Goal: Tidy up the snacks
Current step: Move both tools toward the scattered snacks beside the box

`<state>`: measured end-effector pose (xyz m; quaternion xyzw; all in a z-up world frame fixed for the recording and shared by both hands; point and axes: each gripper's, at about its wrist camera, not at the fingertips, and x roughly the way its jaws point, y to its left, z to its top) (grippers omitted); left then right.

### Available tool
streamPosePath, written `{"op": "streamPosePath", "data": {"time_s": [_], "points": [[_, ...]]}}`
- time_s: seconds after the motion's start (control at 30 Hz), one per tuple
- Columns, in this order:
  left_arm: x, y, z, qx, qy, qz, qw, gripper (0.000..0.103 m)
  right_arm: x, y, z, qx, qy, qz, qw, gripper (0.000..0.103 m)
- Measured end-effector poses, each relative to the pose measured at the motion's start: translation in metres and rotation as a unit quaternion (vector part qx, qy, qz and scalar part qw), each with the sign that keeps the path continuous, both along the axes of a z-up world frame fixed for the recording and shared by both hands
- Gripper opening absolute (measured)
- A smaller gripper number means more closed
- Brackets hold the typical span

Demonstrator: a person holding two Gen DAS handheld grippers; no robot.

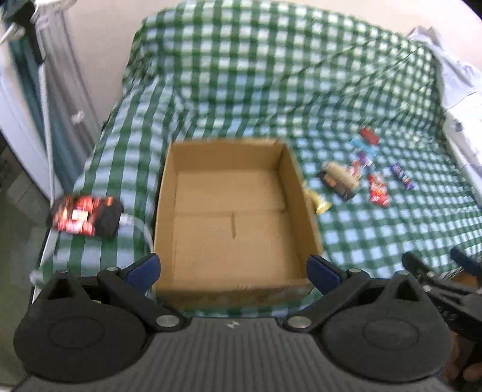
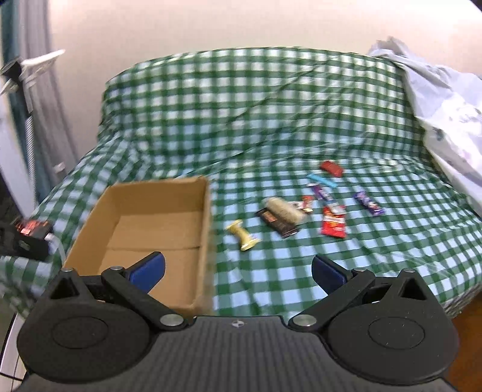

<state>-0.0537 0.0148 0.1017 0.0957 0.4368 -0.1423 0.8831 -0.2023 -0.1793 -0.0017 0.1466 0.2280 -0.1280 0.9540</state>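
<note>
Green checked cloth [image 2: 271, 120] covers the couch against a bare wall [image 2: 211, 24]; the box [image 1: 232, 211] sits on it, snacks [image 2: 301, 211] scattered to its right, somewhat blurred. Left gripper [image 1: 232, 270] and right gripper [image 2: 238, 271] hover with jaws spread wide, holding nothing.

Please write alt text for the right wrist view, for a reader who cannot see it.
An open gripper hovers over a green checked cloth, holding nothing. An empty cardboard box sits left; small wrapped snacks lie scattered to its right.
</note>
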Motion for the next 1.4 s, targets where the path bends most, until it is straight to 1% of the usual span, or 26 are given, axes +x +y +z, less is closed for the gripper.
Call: {"op": "streamPosePath", "data": {"time_s": [0.03,0.07,0.1,0.13,0.2,0.23,0.27,0.37,0.43,0.57,0.67,0.77,0.83,0.93,1.07,1.17,1.33,1.4], "points": [[0.002,-0.006,0.012,-0.006,-0.005,-0.005,1.0,0.103,0.0,-0.007,0.0,0.003,-0.002,-0.007,1.0,0.103],[0.004,-0.013,0.024,-0.015,-0.009,-0.011,0.9998,0.103,0.002,-0.019,0.002,-0.01,0.017,-0.017,1.0,0.103],[0.005,-0.02,0.036,-0.024,-0.014,-0.018,0.9995,0.103,0.002,-0.029,0.002,-0.011,0.019,-0.025,0.999,0.103],[0.007,-0.028,0.046,-0.03,-0.017,-0.026,0.9991,0.103,0.002,-0.037,0.002,-0.009,0.017,-0.031,0.999,0.103],[0.008,-0.047,0.065,-0.04,-0.021,-0.039,0.9982,0.103,0.002,-0.057,0.003,-0.008,0.035,-0.047,0.998,0.103],[0.009,-0.055,0.073,-0.046,-0.022,-0.042,0.9978,0.103,0.002,-0.067,0.004,-0.006,0.033,-0.055,0.998,0.103],[0.011,-0.065,0.081,-0.053,-0.018,-0.046,0.9974,0.103,0.004,-0.075,0.002,0.001,0.043,-0.062,0.997,0.103],[0.017,-0.092,0.097,-0.076,0.0,-0.056,0.9955,0.103,0.005,-0.101,-0.002,0.015,0.055,-0.086,0.995,0.103],[0.02,-0.108,0.104,-0.086,0.003,-0.062,0.9944,0.103,0.005,-0.118,-0.005,0.023,0.06,-0.103,0.993,0.103],[0.027,-0.144,0.114,-0.085,-0.008,-0.075,0.9935,0.103,0.003,-0.149,-0.016,0.032,0.068,-0.132,0.988,0.103],[0.03,-0.172,0.114,-0.081,-0.01,-0.091,0.9926,0.103,0.003,-0.171,-0.025,0.038,0.072,-0.148,0.986,0.103],[0.035,-0.198,0.105,-0.07,0.006,-0.101,0.9924,0.103,0.001,-0.19,-0.034,0.045,0.075,-0.162,0.983,0.103],[0.04,-0.213,0.1,-0.072,0.018,-0.109,0.9913,0.103,-0.002,-0.203,-0.039,0.051,0.077,-0.17,0.981,0.103],[0.045,-0.235,0.092,-0.071,0.021,-0.116,0.9905,0.103,-0.003,-0.223,-0.048,0.059,0.079,-0.182,0.978,0.103],[0.05,-0.262,0.082,-0.073,0.028,-0.137,0.9874,0.103,-0.005,-0.247,-0.061,0.065,0.086,-0.198,0.974,0.103],[0.056,-0.287,0.071,-0.075,0.046,-0.146,0.9853,0.103,-0.007,-0.263,-0.069,0.072,0.089,-0.21,0.971,0.103],[0.063,-0.325,0.056,-0.086,0.062,-0.174,0.979,0.103,-0.003,-0.292,-0.078,0.075,0.091,-0.226,0.967,0.103],[0.073,-0.339,0.046,-0.087,0.068,-0.19,0.9755,0.103,0.001,-0.303,-0.079,0.072,0.087,-0.23,0.967,0.103]]}}
